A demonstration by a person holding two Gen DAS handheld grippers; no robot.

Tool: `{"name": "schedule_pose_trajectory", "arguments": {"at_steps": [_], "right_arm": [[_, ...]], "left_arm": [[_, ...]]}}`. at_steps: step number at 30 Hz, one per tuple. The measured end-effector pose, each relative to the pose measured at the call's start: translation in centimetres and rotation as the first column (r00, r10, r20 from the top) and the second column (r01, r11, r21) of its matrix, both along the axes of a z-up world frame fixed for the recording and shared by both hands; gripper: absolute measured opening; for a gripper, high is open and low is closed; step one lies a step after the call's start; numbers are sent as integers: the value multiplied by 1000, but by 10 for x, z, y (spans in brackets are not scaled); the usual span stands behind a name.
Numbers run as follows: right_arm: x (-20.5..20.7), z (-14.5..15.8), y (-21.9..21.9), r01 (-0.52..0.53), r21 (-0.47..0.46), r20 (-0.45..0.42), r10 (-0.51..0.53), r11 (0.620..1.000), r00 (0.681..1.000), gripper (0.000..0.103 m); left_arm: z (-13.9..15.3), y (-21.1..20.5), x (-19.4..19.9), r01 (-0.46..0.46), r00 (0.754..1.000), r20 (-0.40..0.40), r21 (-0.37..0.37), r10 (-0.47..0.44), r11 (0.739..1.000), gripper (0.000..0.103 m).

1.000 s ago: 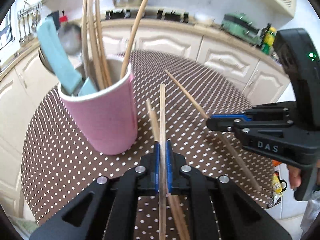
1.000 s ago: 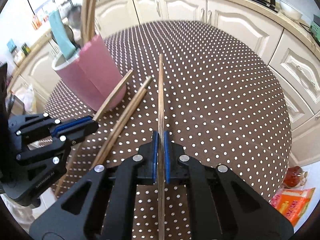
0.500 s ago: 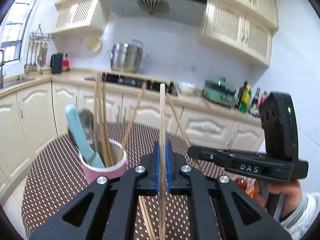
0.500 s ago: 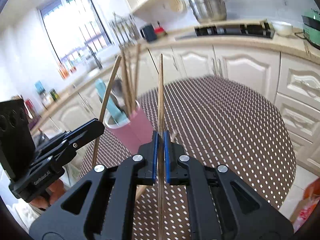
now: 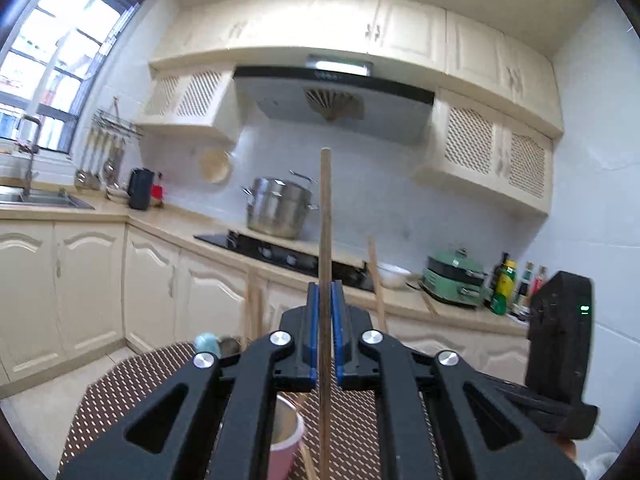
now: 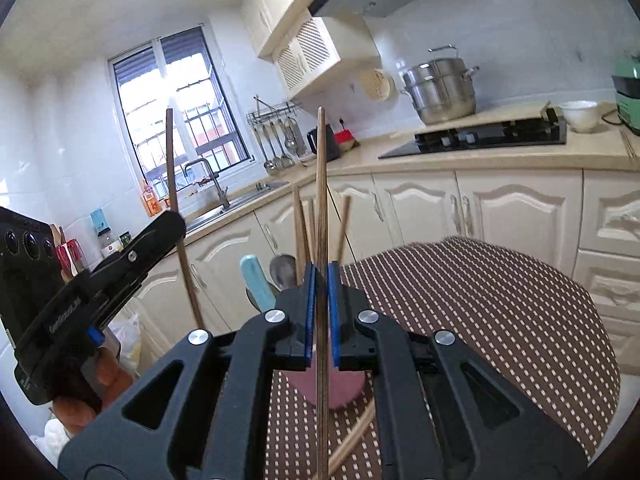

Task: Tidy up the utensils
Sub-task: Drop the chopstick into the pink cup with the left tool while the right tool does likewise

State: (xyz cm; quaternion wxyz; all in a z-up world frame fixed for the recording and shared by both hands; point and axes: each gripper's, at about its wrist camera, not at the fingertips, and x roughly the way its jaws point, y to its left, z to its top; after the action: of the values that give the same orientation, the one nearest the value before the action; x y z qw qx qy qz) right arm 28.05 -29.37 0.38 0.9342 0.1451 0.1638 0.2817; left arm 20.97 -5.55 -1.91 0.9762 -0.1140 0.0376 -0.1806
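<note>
Each gripper's jaws are clamped on one thin, round wooden chopstick: the left gripper (image 5: pixel 325 332) holds a chopstick (image 5: pixel 325 216) upright above the dotted surface (image 6: pixel 500 304). The right gripper (image 6: pixel 320 312) holds a second chopstick (image 6: pixel 321 184). Only the right view shows the pink cup (image 6: pixel 344 390) clearly, with more sticks and a blue handle (image 6: pixel 256 280).

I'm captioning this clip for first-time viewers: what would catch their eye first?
Each tool grips one wooden chopstick upright: the left tool holds its chopstick, the right tool another. Below them, a pink cup of utensils stands on the dotted tablecloth.
</note>
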Motion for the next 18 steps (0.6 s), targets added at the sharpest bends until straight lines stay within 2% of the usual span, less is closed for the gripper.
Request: {"name": "schedule_pose_trajectory", "arguments": {"at_steps": [6, 13, 18], "right_arm": [[17, 12, 16, -11, 19, 75, 10, 1000, 997, 7], [41, 17, 31, -1, 61, 143, -8, 998, 990, 7], [51, 11, 41, 4, 85, 161, -17, 996, 987, 7]], "left_arm": [[6, 5, 10, -71, 996, 52, -4, 71, 997, 6], [18, 17, 11, -149, 975, 156, -55, 156, 987, 6], [15, 18, 24, -176, 970, 161, -64, 185, 982, 6]]}}
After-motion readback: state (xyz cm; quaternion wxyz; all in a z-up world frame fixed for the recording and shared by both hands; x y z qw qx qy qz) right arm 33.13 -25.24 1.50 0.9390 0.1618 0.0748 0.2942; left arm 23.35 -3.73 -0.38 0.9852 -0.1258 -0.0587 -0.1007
